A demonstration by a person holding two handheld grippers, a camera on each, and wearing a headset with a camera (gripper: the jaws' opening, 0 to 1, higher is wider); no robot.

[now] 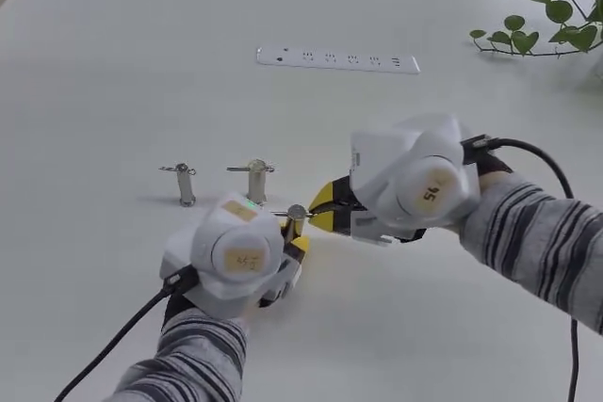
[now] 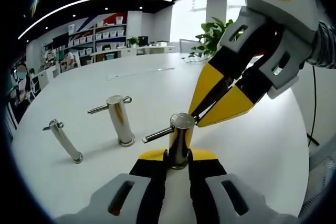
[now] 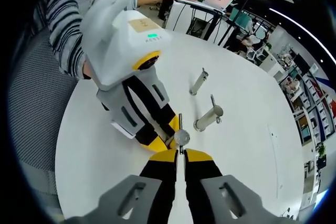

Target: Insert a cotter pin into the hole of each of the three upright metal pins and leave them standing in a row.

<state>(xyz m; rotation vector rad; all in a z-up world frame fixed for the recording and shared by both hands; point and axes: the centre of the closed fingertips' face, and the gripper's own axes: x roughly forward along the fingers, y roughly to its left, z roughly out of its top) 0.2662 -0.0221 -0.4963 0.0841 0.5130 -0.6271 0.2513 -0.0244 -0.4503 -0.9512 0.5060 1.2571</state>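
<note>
The left gripper's (image 2: 177, 157) jaws clamp the base of a metal pin (image 2: 181, 129) standing on the table (image 1: 141, 63). The right gripper's (image 2: 198, 121) jaws pinch the cotter pin (image 2: 157, 134) that passes through its hole. Beside it stand a middle pin (image 1: 255, 179) and an end pin (image 1: 186, 185), each already fitted.
</note>
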